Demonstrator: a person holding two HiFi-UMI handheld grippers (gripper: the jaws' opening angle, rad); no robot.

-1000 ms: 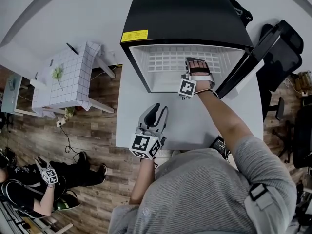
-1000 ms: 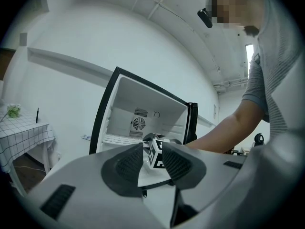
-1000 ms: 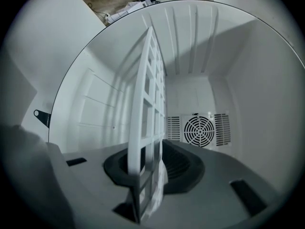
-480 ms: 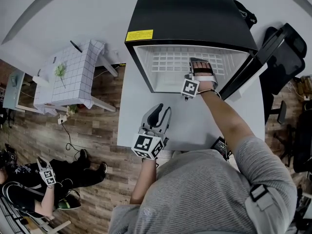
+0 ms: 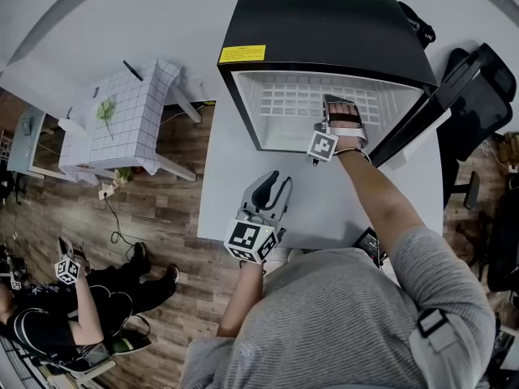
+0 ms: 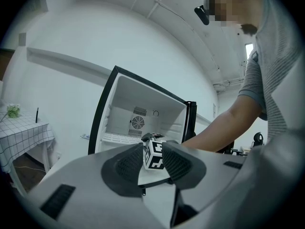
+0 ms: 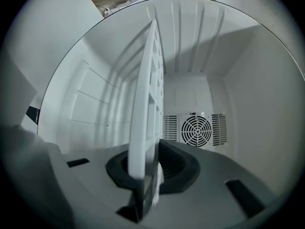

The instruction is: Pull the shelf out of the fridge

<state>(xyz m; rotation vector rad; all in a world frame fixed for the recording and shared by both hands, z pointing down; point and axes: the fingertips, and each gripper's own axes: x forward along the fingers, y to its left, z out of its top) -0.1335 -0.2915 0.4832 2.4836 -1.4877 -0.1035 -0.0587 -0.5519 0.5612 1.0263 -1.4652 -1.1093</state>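
Observation:
A black mini fridge (image 5: pixel 324 23) stands open on a white table (image 5: pixel 235 193), its door (image 5: pixel 422 120) swung to the right. Inside lies a white grid shelf (image 5: pixel 284 100). My right gripper (image 5: pixel 342 113) reaches into the fridge's mouth and is shut on the shelf's front edge; in the right gripper view the shelf (image 7: pixel 147 104) runs edge-on between the jaws toward the back wall fan (image 7: pixel 196 128). My left gripper (image 5: pixel 272 193) hovers over the table in front of the fridge, open and holding nothing; in its own view it (image 6: pixel 147 163) faces the fridge (image 6: pixel 138 118).
A small table with a checked cloth (image 5: pixel 122 120) stands at the left on the wood floor. A seated person (image 5: pixel 73 314) with a marker cube is at the lower left. A black office chair (image 5: pixel 486 96) is at the right. A dark phone-like object (image 5: pixel 366 241) lies at the table's near edge.
The view has shifted slightly; the right gripper stays clamped on the shelf edge at the fridge's mouth. The left gripper has drifted a little to the right.

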